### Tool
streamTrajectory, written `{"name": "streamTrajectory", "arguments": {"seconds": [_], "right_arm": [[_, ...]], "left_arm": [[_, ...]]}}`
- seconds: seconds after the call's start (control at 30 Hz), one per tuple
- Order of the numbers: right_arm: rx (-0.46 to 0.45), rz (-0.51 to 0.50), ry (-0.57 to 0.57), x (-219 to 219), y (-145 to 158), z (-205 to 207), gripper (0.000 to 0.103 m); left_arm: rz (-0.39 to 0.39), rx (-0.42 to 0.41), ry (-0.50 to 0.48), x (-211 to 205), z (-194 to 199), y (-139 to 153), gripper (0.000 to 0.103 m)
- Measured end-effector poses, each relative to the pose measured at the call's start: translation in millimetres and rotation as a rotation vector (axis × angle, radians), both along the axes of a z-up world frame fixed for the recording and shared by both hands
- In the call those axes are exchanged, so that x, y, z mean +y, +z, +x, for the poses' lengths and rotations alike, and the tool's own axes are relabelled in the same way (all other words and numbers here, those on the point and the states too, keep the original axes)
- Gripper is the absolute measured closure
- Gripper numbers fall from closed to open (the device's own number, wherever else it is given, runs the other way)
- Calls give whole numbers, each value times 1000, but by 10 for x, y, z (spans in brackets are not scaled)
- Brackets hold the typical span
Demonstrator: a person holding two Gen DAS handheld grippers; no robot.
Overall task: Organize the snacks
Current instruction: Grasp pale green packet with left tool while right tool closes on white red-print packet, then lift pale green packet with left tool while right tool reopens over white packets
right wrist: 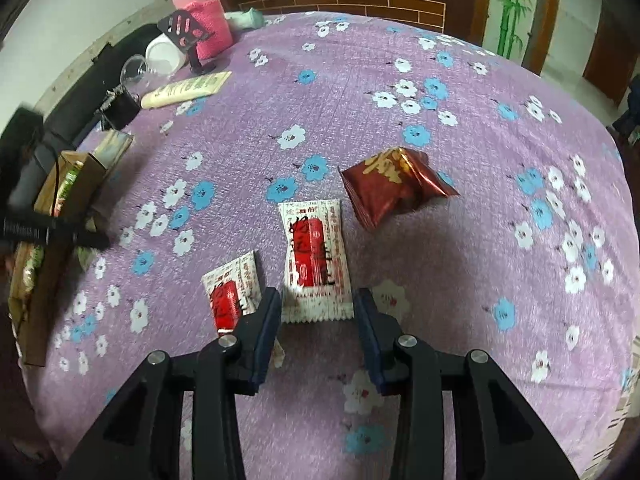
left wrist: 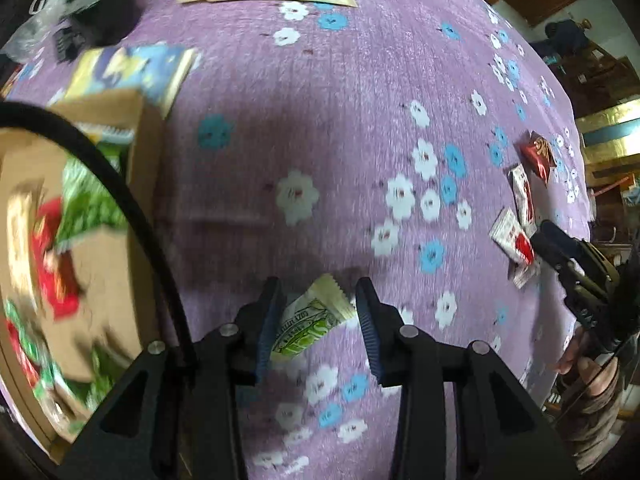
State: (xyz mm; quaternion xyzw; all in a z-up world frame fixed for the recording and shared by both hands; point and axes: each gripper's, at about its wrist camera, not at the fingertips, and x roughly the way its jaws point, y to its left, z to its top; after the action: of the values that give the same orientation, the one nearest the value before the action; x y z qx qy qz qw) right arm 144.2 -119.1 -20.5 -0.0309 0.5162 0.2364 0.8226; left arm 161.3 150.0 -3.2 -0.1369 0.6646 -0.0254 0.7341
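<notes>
Tablecloth (right wrist: 360, 92): purple with white and blue flowers, covering the whole work surface in both wrist views. The left gripper (left wrist: 318, 316) points steeply down at the cloth; its jaws stand spread, and a green-and-white snack packet (left wrist: 310, 326) lies between them, close against the left finger (left wrist: 266, 320) and clear of the right one. Whether the packet touches that left pad cannot be confirmed, as the finger hides the packet's edge. A cardboard box (left wrist: 100, 236) sits at the left edge of the left wrist view, blurred, with red and green packets visible inside it. The right gripper (right wrist: 316, 320) hangs over the cloth with its jaws spread and nothing pinched. A white-and-red snack packet (right wrist: 314, 260) lies flat on the cloth, its near end between the fingertips with a gap on each side. A second white-and-red packet (right wrist: 230, 290) lies just to its left, partly hidden behind the left finger (right wrist: 264, 328). A dark red foil packet (right wrist: 388, 188) rests beyond them, apart from both. At the far left stand a pink jar (right wrist: 202, 20), a white container (right wrist: 164, 56) and a cream tube (right wrist: 186, 88) lying flat.
</notes>
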Motion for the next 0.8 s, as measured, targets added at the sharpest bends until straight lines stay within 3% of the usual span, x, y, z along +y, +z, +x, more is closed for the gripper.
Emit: {"name": "streamTrajectory", "arguments": {"seconds": [0.13, 0.23, 0.43, 0.57, 0.8], "right_arm": [[-42, 34, 9, -45, 132, -85, 52], [-43, 55, 36, 39, 172, -109, 52], [-111, 21, 173, 382, 186, -272, 52], [-66, -44, 219, 560, 42, -216, 52], [-52, -134, 196, 612, -63, -177, 52]], "left_arm": [[78, -35, -74, -130, -86, 10, 62], [120, -51, -117, -228, -158, 0, 57], [60, -67, -130, -142, -265, 2, 52], [6, -50, -171, -61, -297, 1, 47], [104, -67, -291, -175, -426, 29, 47]]}}
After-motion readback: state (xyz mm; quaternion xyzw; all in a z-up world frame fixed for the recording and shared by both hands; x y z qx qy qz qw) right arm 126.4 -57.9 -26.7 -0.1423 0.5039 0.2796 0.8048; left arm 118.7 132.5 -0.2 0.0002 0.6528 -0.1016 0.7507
